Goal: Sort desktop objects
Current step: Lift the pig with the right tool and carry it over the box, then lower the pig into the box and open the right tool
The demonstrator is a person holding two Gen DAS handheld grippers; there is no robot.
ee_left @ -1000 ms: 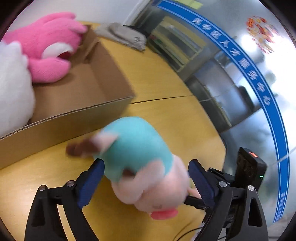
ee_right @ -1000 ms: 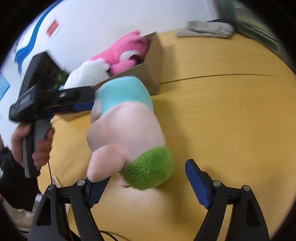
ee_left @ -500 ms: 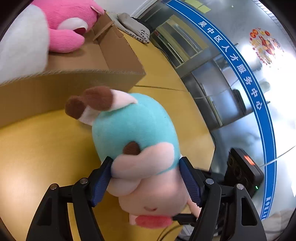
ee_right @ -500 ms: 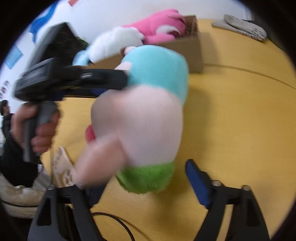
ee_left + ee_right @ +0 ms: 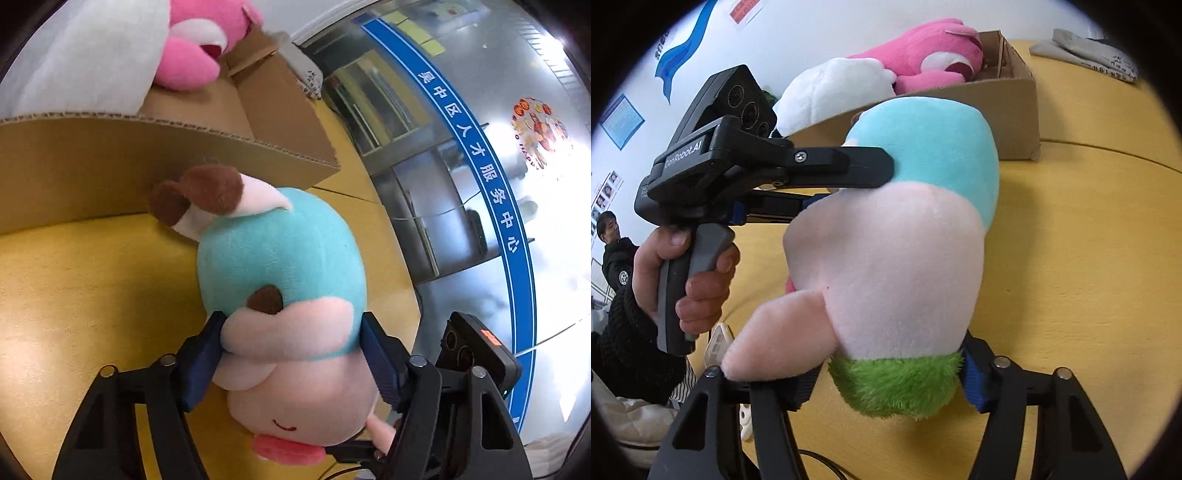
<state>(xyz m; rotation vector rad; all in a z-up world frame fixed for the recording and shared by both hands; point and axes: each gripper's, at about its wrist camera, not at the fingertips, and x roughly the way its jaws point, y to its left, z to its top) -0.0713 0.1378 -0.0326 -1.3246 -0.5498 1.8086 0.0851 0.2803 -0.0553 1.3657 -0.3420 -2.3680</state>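
A: Where's the plush pig [image 5: 284,295] sitting?

B: Clamped in the left gripper [image 5: 291,354]. Both blue pads press into its sides where the teal shirt meets the pink head, so that gripper is closed on the toy. The pig hangs upside down above the yellow table [image 5: 74,288], its brown-tipped feet pointing toward eleven o'clock, at the cardboard box [image 5: 110,162].

A: And from the other side?

B: In the right wrist view the pig [image 5: 905,258] fills the centre, with its green tuft at six o'clock, down between the fingers of the right gripper [image 5: 886,384]. The pad at five o'clock sits against the tuft; the other is mostly hidden behind an ear, so I cannot tell whether that gripper is squeezing.

A: Who holds the left one?

B: A hand [image 5: 683,280] at nine o'clock grips its grey handle.

A: What's in the box?

B: A pink plush toy [image 5: 931,55] and a white plush toy [image 5: 831,92], at twelve o'clock. A grey cloth [image 5: 1086,51] lies on the table at one o'clock, apart from the box.
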